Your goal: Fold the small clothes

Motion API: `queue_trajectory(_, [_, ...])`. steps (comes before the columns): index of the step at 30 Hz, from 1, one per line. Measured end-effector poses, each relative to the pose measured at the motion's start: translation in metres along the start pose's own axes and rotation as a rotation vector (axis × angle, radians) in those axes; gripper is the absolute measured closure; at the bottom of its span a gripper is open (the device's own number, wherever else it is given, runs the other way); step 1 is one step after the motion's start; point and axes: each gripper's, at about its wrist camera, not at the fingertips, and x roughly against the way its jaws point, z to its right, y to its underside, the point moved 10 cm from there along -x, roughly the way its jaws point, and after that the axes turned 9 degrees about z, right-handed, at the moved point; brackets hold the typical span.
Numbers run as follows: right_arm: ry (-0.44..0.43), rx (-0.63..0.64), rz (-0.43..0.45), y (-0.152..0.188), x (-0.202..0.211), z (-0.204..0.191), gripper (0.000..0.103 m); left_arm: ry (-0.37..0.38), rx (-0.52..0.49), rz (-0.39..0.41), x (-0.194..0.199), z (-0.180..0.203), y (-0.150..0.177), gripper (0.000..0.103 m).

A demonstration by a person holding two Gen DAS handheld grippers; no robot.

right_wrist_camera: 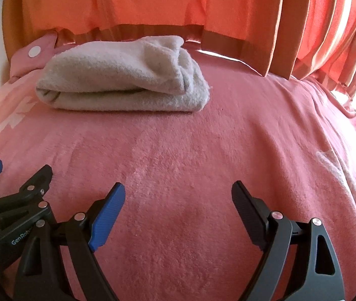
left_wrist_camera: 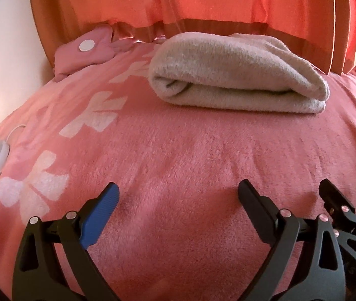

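The cream towel-like cloth [left_wrist_camera: 238,75] lies folded in a thick bundle toward twelve o'clock on the bed, well apart from both claws. It looks soft, fleecy and light, and I judge it will sag and slide open if it is lifted by one layer only. Its rounded fold at nine o'clock looks like the firmest place to pinch, taking every layer at once; the three o'clock end is bunched and looser.

The left claw [left_wrist_camera: 178,195] is released, fingers spread wide with nothing between them, poised over bare blanket. The right claw [right_wrist_camera: 178,194] is likewise spread and empty, just beside it.

The pink plush blanket [left_wrist_camera: 190,150] with white bows is springy and may give under pressure. Orange curtains [left_wrist_camera: 203,2] hang close behind, and a pink pillow [left_wrist_camera: 82,50] sits at ten o'clock.
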Motion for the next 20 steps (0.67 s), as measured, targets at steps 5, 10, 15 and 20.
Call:
queue_trajectory(5, [0.005, -0.004, -0.005, 0.0012, -0.001, -0.0011, 0.019, -0.01, -0.004, 0.0, -0.0014, -0.0004, 0.0005, 0.01])
queue_trajectory(10, [0.007, -0.008, -0.008, 0.0018, -0.0013, -0.0027, 0.019, -0.016, -0.005, 0.004, -0.0016, -0.0015, 0.0005, 0.01])
queue_trajectory(15, [0.009, -0.017, -0.01, 0.0026, -0.0013, -0.0027, 0.019, -0.023, -0.003, 0.008, -0.0006, -0.0012, 0.0004, 0.011])
queue_trajectory(20, [0.018, -0.024, -0.013, 0.0047, -0.0008, -0.0039, 0.018, -0.016, -0.012, 0.012, -0.0006, -0.0004, -0.0003, 0.015])
